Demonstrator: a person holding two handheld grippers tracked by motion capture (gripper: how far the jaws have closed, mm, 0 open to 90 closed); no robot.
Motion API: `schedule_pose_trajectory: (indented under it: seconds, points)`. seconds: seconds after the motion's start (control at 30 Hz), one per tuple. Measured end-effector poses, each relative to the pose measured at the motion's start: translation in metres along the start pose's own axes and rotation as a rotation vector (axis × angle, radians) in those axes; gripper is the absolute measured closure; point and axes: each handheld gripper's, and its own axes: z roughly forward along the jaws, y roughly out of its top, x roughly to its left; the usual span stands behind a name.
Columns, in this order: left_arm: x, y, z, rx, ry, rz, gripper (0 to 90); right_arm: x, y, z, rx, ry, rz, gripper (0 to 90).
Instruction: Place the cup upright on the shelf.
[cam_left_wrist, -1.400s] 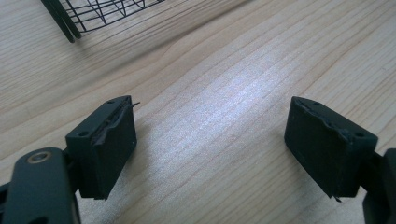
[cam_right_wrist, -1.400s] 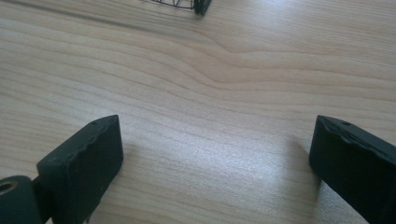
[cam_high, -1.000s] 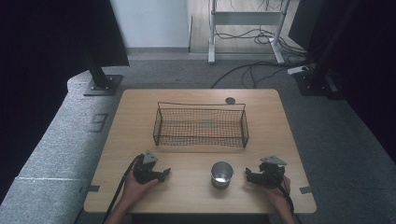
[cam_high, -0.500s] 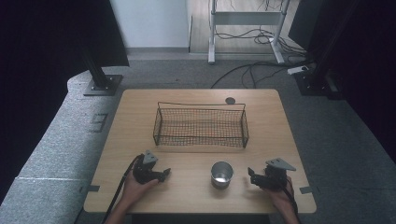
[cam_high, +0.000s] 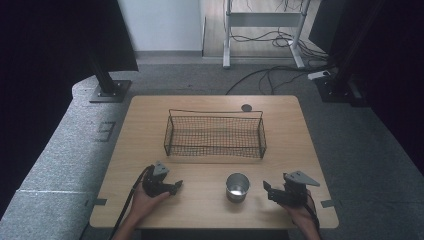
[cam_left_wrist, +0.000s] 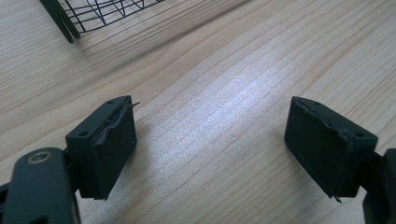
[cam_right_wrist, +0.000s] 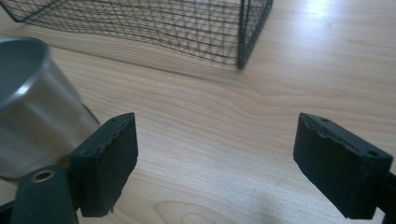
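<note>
The steel cup (cam_high: 237, 186) stands upright on the wooden surface (cam_high: 300, 135), just in front of the wire basket (cam_high: 215, 134) and well short of touching it. To the right of the cup sits the right tool (cam_high: 270, 191), released, its jaws spread wide with bare wood between them; in the right gripper view the cup (cam_right_wrist: 32, 102) looms just beside the left-hand jaw, outside the gap and not yet between the jaws, with a corner of the basket (cam_right_wrist: 243, 32) beyond. Compared with a second ago, the right tool has drawn back a little from the cup and swung so that its jaws now point towards it, which reads as lining up for a grasp. To the left of the cup, and farther from it, the left tool (cam_high: 175, 186) rests on the surface where it was, also released, its jaws wide apart over empty wood in the left gripper view. My judgement is that the cup is meant for the basket, and that nothing of that is done yet: the right tool must first slide in around the cup's wall before closing
</note>
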Motion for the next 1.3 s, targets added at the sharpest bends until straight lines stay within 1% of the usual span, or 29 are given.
schedule_pose_trajectory:
  seconds: [0.43, 0.6, 0.67, 0.8, 1.03, 1.3]
  points:
    - [0.000, 0.000, 0.000, 0.000, 0.000, 0.000, 16.6, 0.020, 0.009, -0.015, -0.043, 0.074, -0.036, 13.8]
    - [0.000, 0.000, 0.000, 0.000, 0.000, 0.000, 16.6, 0.026, 0.011, -0.020, -0.049, 0.098, -0.052, 13.8]
    - [0.000, 0.000, 0.000, 0.000, 0.000, 0.000, 16.7, 0.029, 0.012, -0.021, -0.045, 0.110, -0.061, 13.6]
    - [0.000, 0.000, 0.000, 0.000, 0.000, 0.000, 16.6, 0.035, 0.012, -0.021, -0.048, 0.119, -0.073, 13.6]
    - [0.000, 0.000, 0.000, 0.000, 0.000, 0.000, 16.6, 0.045, 0.011, -0.019, -0.041, 0.145, -0.090, 13.0]
    - [0.000, 0.000, 0.000, 0.000, 0.000, 0.000, 16.6, 0.051, 0.011, -0.017, -0.041, 0.177, -0.089, 12.8]
